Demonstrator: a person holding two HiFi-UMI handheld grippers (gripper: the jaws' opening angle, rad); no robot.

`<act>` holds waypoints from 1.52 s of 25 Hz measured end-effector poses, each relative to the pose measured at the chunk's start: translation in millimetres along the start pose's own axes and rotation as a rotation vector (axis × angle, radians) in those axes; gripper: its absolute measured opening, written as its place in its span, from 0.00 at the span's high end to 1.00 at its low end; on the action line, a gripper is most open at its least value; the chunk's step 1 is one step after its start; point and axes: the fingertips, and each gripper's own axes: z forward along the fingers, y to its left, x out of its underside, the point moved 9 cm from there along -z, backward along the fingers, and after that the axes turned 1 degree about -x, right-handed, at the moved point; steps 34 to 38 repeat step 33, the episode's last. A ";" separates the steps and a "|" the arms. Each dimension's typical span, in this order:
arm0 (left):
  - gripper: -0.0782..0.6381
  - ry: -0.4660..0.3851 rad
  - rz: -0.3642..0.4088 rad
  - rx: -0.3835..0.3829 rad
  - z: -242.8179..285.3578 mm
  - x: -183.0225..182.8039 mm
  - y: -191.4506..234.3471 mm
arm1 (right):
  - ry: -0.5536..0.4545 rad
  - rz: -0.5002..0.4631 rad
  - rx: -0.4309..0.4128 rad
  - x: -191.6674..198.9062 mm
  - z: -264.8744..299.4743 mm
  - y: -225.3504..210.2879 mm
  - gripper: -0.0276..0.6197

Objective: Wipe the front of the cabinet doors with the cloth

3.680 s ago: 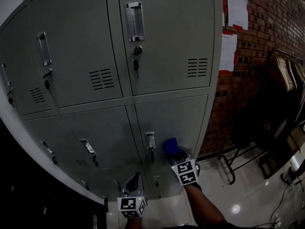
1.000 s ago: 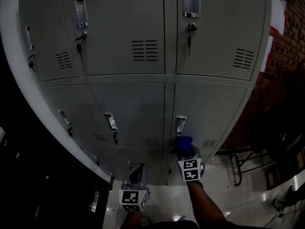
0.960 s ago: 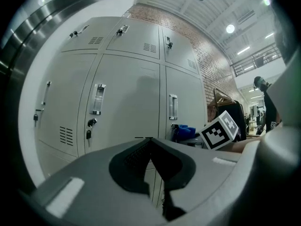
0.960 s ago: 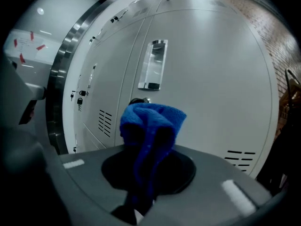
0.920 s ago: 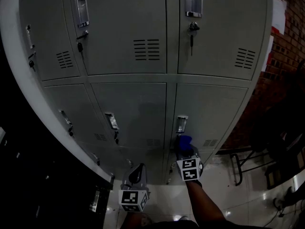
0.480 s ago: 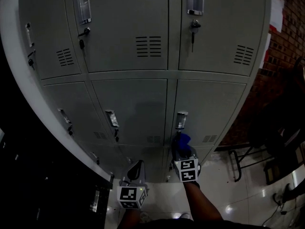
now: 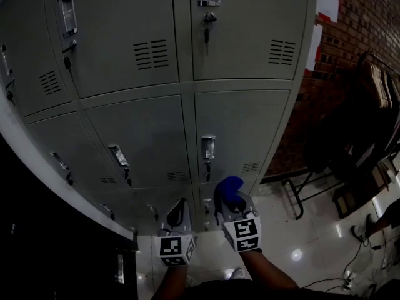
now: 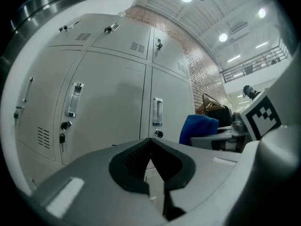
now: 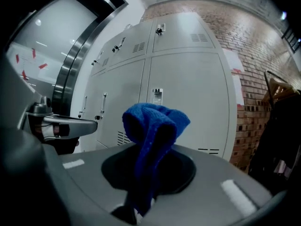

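Observation:
Grey metal locker doors fill the head view, each with a recessed handle and a lock. My right gripper is shut on a bunched blue cloth, low in front of the bottom right door and below its handle. In the right gripper view the cloth sticks up from the jaws, a little short of the door. My left gripper hangs beside it on the left, shut and holding nothing. The cloth also shows at the right of the left gripper view.
Keys hang in two upper locks. A brick wall with pinned papers adjoins the lockers on the right. A dark garment rack with hangers and a metal frame stand on the glossy floor.
The cloth sat right under the bottom right door's handle; now it is lower and a bit right of it, drawn back from the door. The head view has swung right. The left gripper keeps its place.

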 end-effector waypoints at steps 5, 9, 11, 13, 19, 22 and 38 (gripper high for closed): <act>0.87 -0.021 -0.022 0.031 5.5 -9.0 -4.4 | -0.013 0.009 -0.045 -8.0 -13.4 6.0 0.86; 0.87 -0.021 -0.009 0.050 9.3 -17.9 -7.6 | -0.025 0.000 -0.042 -11.4 -16.2 8.0 0.87; 0.87 -0.013 0.002 0.051 11.1 -15.0 -7.2 | -0.032 -0.002 -0.038 -13.1 -17.4 7.6 0.87; 0.87 -0.010 0.010 0.051 11.6 -15.8 -7.5 | -0.040 0.002 -0.033 -15.2 -19.3 6.8 0.87; 0.87 -0.015 0.024 0.047 12.0 -21.3 -10.6 | -0.064 0.004 -0.026 -22.2 -25.2 4.8 0.87; 0.87 -0.019 0.030 0.054 12.2 -22.7 -13.8 | -0.067 -0.002 -0.027 -23.2 -27.0 5.0 0.87; 0.87 -0.027 0.036 0.077 10.6 -24.4 -19.4 | -0.065 -0.019 -0.036 -23.5 -28.2 5.0 0.87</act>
